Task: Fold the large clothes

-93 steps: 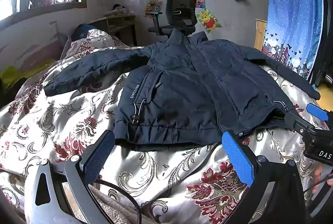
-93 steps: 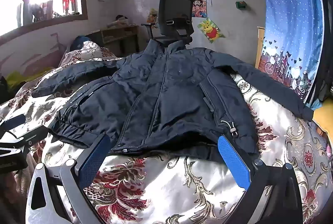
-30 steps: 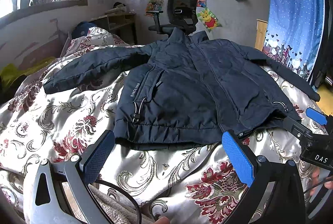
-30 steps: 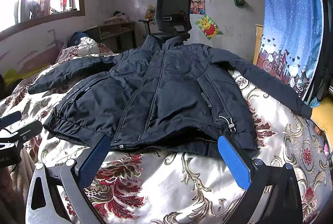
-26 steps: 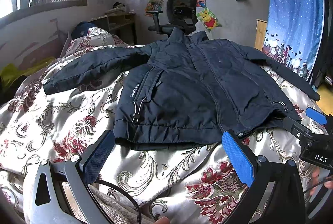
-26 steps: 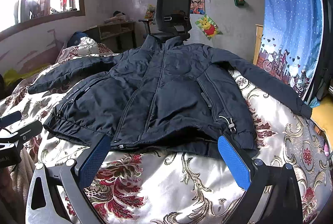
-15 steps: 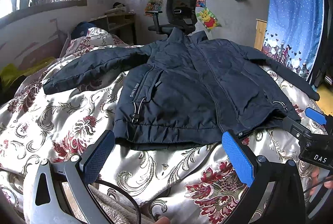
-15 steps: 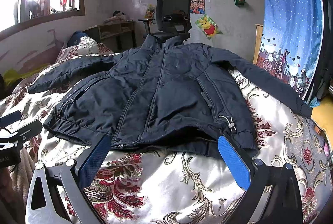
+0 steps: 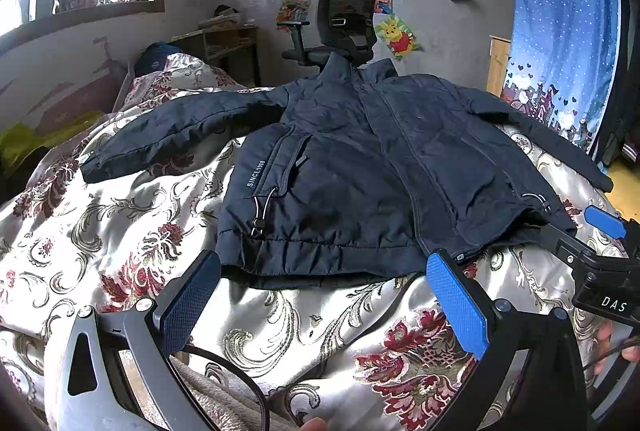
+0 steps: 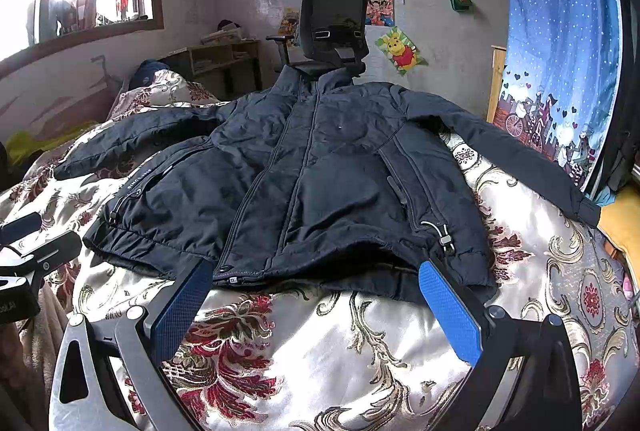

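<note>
A dark navy padded jacket [image 9: 360, 167] [image 10: 320, 171] lies front-up and zipped on the bed, collar toward the far wall, both sleeves spread out to the sides. Its hem faces me. My left gripper [image 9: 320, 295] hovers open just short of the hem's left half, nothing between its blue pads. In the right wrist view my right gripper [image 10: 316, 303] is open too, just before the hem's right half, and it appears at the right edge of the left wrist view [image 9: 600, 243]. The left gripper [image 10: 24, 247] also shows at the left edge of the right wrist view.
The bed is covered by a cream quilt with red flowers [image 9: 100, 231] [image 10: 540, 251]. A black office chair [image 9: 344, 19] stands behind the collar, a wooden desk [image 9: 224, 39] to its left. A blue curtain [image 10: 560, 31] hangs on the right. A fingertip [image 9: 314, 423] shows at the bottom edge.
Hardly anything: over the last three seconds the right wrist view rose slightly, bringing more of the jacket into sight. Both grippers stay open and the jacket lies unmoved.
</note>
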A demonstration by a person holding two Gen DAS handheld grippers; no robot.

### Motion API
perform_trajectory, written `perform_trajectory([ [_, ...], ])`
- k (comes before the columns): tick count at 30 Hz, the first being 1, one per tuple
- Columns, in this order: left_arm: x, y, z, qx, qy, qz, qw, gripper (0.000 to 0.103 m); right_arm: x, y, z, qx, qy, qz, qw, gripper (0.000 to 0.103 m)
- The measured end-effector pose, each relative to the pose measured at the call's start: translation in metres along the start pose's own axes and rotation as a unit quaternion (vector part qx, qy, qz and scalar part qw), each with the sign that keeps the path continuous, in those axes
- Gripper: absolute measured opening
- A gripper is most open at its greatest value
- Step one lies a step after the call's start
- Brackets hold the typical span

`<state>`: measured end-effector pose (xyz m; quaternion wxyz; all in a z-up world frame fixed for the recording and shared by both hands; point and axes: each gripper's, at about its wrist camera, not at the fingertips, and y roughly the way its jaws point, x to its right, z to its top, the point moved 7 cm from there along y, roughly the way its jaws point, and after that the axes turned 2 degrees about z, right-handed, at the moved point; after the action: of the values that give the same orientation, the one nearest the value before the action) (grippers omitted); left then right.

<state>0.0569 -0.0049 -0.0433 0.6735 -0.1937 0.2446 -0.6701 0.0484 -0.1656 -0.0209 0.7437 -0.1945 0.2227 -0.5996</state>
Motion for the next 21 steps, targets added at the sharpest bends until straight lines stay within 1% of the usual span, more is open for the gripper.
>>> perform_trajectory([
  [3, 0.000, 0.000, 0.000, -0.001, 0.000, 0.000, 1.0000, 0.101, -0.006, -0.001, 0.005, -0.001, 0.000, 0.000, 1.000, 0.103],
  [6, 0.000, 0.000, 0.000, -0.001, 0.000, 0.001, 1.0000, 0.101, 0.009, 0.003, -0.009, -0.009, 0.000, 0.000, 1.000, 0.103],
  [9, 0.001, 0.001, -0.001, -0.004, 0.001, 0.002, 1.0000, 0.101, 0.013, 0.010, -0.024, -0.021, -0.003, -0.006, 1.000, 0.103],
  [12, 0.000, 0.003, -0.001, -0.009, 0.001, 0.004, 0.9999, 0.101, 0.010, 0.009, -0.025, -0.021, -0.007, -0.007, 1.000, 0.103],
  [17, -0.001, 0.011, -0.003, -0.035, 0.000, 0.004, 0.9994, 0.101, 0.005, 0.005, -0.007, -0.027, -0.011, -0.015, 0.999, 0.103],
  [21, -0.002, 0.019, -0.001, -0.060, -0.004, -0.014, 0.9981, 0.101, 0.009, 0.008, 0.003, -0.042, -0.012, -0.030, 0.999, 0.103],
])
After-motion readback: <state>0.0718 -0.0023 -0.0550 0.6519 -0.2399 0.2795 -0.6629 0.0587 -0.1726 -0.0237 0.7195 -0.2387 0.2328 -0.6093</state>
